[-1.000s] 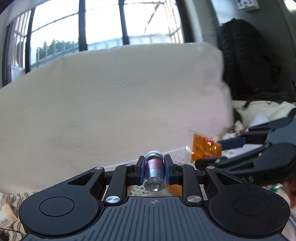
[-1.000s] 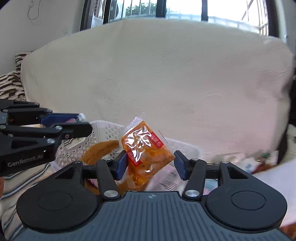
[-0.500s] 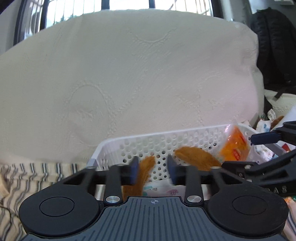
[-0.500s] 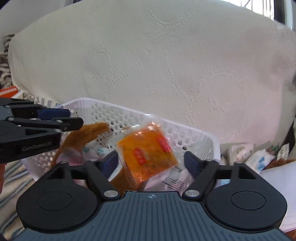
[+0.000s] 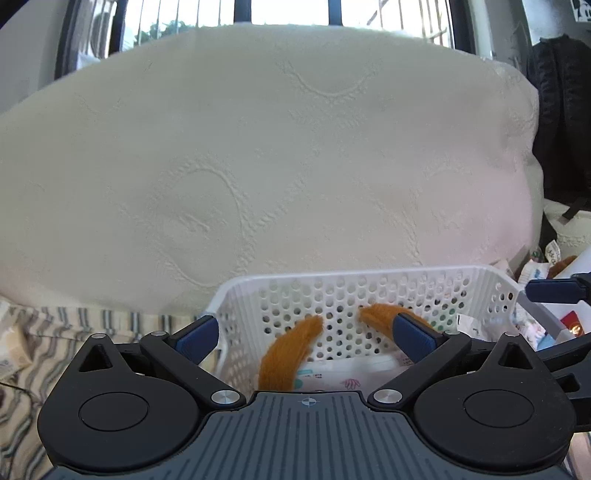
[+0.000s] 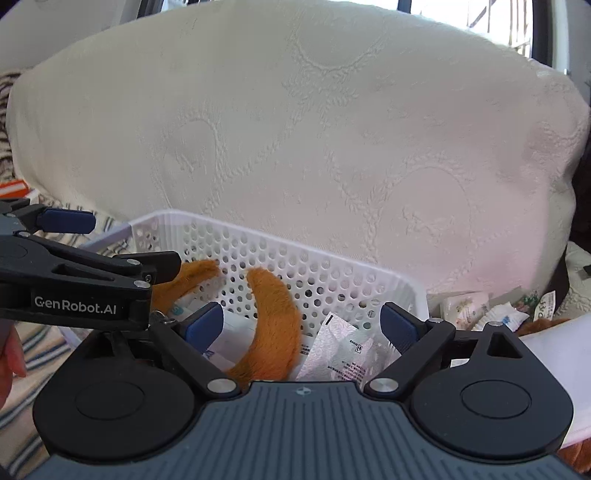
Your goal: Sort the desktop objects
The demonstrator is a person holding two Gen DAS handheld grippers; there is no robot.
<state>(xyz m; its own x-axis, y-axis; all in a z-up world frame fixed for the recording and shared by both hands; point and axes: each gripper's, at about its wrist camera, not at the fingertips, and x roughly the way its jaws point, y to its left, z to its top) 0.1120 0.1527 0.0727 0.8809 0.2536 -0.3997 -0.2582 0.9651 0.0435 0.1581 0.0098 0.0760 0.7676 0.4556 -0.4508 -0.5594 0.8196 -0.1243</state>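
The things rest on a surface covered with a striped cloth (image 5: 55,332); what is under the cloth cannot be told. On it stands a white perforated basket (image 5: 369,284), and just behind the basket lies a big cream pillow (image 5: 258,166) with an embossed pattern. To the right of the basket, small white packets (image 6: 476,306) lie together, near a sheet of white paper (image 6: 554,354). At the far left there is an orange box edge (image 6: 13,190).

A home bedroom or living room: big cream quilted cushion (image 5: 258,166), striped bedding (image 5: 44,339), barred window (image 5: 280,11).
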